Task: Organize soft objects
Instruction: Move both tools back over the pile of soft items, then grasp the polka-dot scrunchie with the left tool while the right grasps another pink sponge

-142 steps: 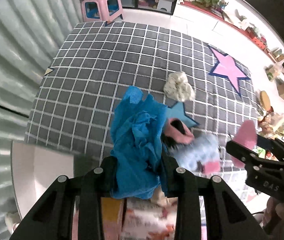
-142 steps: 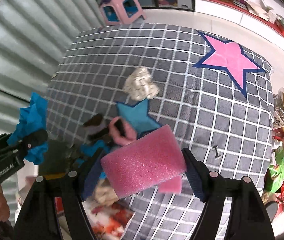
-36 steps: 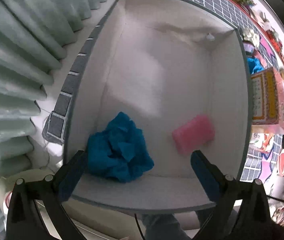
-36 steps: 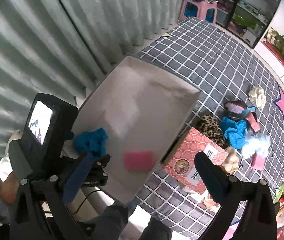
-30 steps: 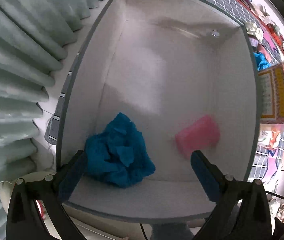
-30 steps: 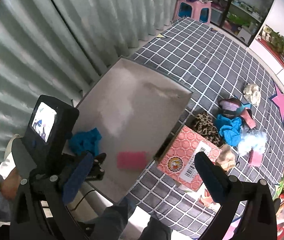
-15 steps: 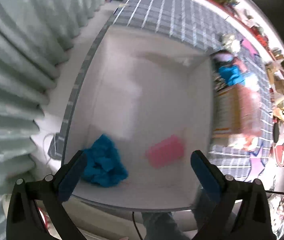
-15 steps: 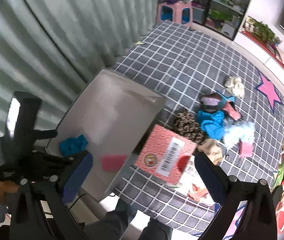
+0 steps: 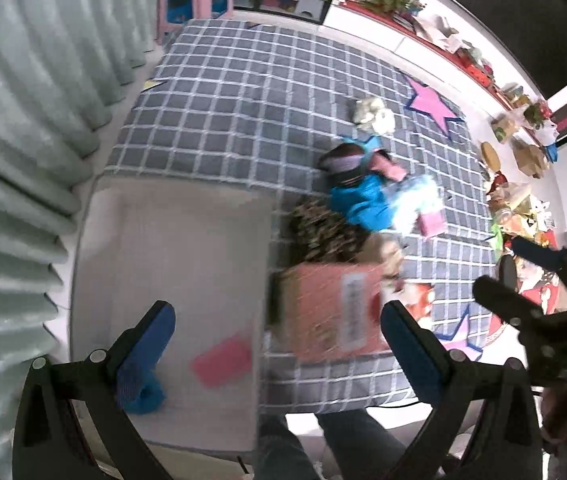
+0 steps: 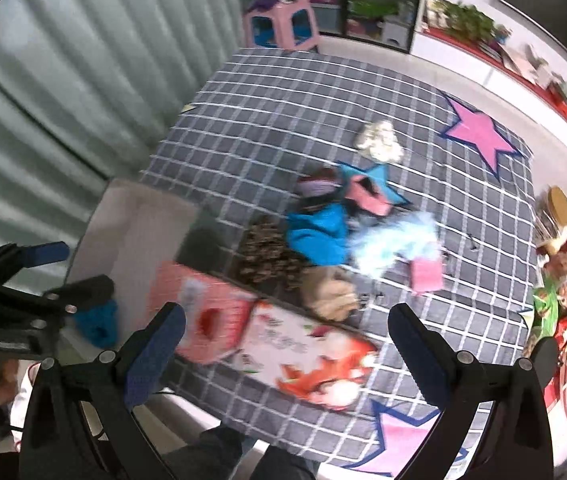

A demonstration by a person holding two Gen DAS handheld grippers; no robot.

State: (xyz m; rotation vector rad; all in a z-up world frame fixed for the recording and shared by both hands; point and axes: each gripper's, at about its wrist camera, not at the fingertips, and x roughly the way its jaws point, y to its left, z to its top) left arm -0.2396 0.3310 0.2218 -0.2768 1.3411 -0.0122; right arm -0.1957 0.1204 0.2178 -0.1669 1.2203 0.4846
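Jaws wide, checked mat (image 9: 243, 92), curtain (image 9: 23, 80)

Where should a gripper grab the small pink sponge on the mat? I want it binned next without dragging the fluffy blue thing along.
Take the pink sponge across its two short flat sides, coming from above at its near end. The fluffy light-blue piece appears to overlap its far edge, so probably stay clear of that end. It lies flat on the checked mat.

one white bin (image 9: 95, 240), two pink sponges (image 9: 222, 356), two blue cloths (image 9: 145, 394)
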